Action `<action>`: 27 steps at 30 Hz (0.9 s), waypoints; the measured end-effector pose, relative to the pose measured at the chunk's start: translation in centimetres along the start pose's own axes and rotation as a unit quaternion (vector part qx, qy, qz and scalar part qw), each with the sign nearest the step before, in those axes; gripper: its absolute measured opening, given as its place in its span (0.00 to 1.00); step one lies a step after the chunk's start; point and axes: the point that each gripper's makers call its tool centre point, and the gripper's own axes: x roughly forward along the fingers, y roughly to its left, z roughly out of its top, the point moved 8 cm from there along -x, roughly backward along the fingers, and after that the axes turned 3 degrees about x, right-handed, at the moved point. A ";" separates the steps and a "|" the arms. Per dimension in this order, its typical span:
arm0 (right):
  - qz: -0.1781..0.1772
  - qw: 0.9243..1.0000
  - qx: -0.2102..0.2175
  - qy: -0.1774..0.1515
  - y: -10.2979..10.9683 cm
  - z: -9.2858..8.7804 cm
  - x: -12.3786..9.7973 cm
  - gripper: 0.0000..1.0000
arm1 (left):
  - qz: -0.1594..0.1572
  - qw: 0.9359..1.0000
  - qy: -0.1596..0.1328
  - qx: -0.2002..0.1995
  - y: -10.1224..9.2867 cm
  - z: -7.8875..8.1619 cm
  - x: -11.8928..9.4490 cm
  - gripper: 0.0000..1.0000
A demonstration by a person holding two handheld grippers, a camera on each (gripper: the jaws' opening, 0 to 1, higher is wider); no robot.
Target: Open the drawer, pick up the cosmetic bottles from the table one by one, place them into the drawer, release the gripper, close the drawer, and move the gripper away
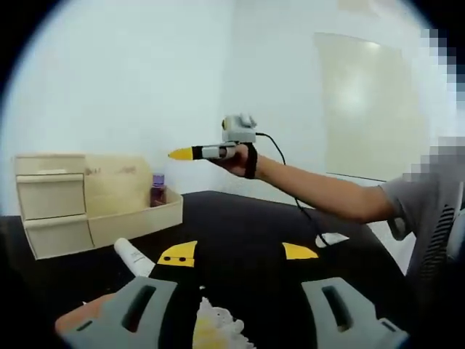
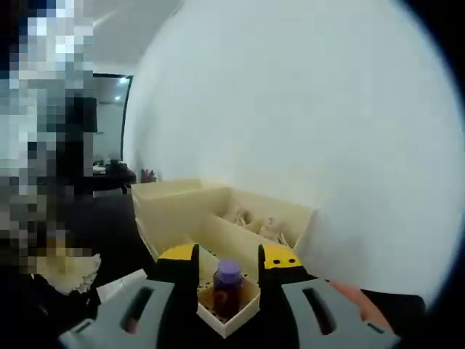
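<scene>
Cosmetic bottle [image 2: 227, 289], purple-capped, stands in my organizer's open drawer [image 2: 243, 309] between my right gripper's [image 2: 229, 265] spread jaws; my left gripper [image 1: 237, 253] hovers spread over the black table [image 1: 254, 225].

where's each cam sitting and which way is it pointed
Left gripper view: rides low over the black table, facing across it to the wooden drawer unit; its own open jaws, plus a person's arm holding the right gripper up.
Right gripper view: above the drawer unit, facing down along its open jaws at the purple-capped bottle in the tray.
Shared: drawer unit and bottle.
</scene>
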 end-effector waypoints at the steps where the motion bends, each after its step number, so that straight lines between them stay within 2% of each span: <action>1: -0.002 1.000 -0.004 0.003 0.2 0.1 -0.4 0.31 | 0.001 1.000 0.001 -0.001 0.0 0.0 0.0 0.38; 5: -0.012 1.000 -0.012 0.000 0.5 0.8 -2.0 0.31 | 0.008 1.000 0.016 0.003 0.9 -0.1 -0.9 0.44; 10: -0.012 0.999 -0.033 0.004 1.8 1.5 -4.2 0.32 | 0.027 1.000 -0.006 -0.012 2.1 0.5 -2.0 0.44; 13: 0.007 1.000 -0.026 -0.015 3.0 1.8 -5.8 0.32 | 0.033 0.999 -0.014 -0.016 2.1 0.7 -2.4 0.44; 16: 0.015 0.999 -0.026 -0.019 3.9 2.0 -7.1 0.33 | 0.036 0.999 -0.019 -0.017 2.2 0.9 -2.6 0.44; 19: 0.027 0.999 -0.041 -0.015 5.0 2.1 -8.3 0.33 | 0.039 0.999 -0.018 -0.016 2.3 0.9 -2.7 0.44; 23: 0.050 0.998 -0.038 -0.012 5.4 2.2 -9.2 0.33 | 0.042 0.999 -0.015 -0.016 2.4 0.7 -2.7 0.44; 27: 0.050 0.997 -0.064 0.009 5.3 2.5 -9.5 0.33 | 0.044 0.999 -0.014 -0.017 2.6 0.6 -2.7 0.44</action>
